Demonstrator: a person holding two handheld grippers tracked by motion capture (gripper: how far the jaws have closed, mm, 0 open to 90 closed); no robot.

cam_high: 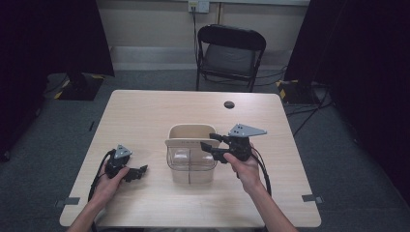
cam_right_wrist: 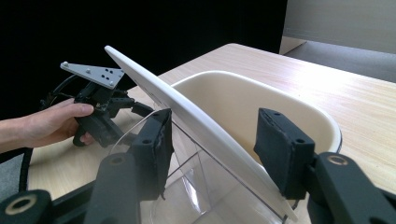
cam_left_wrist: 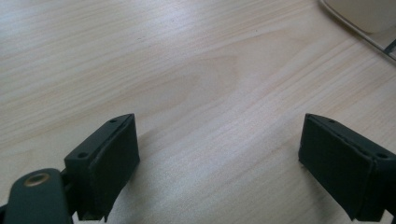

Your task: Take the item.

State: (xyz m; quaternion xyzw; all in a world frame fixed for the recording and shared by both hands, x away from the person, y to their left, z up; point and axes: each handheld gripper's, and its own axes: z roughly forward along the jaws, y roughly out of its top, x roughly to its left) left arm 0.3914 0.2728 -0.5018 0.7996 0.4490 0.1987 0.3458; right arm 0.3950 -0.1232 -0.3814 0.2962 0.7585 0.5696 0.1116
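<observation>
- Right gripper: jaws clamped across the white lid of a clear-fronted cream container; lid tilted, one edge raised off the rim.
- Container: stands mid-desk, between the two hands.
- Left gripper: jaws apart, holding nothing, resting low on the wooden desk well left of the container.
- Step judged in hand: lifting the lid off.
- Next move calls for: a steady upward lift, perhaps the left gripper bracing the body.

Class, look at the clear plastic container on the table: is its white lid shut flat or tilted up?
Tilted up: the white lid slants above the clear plastic container, pinched by the right gripper.
</observation>
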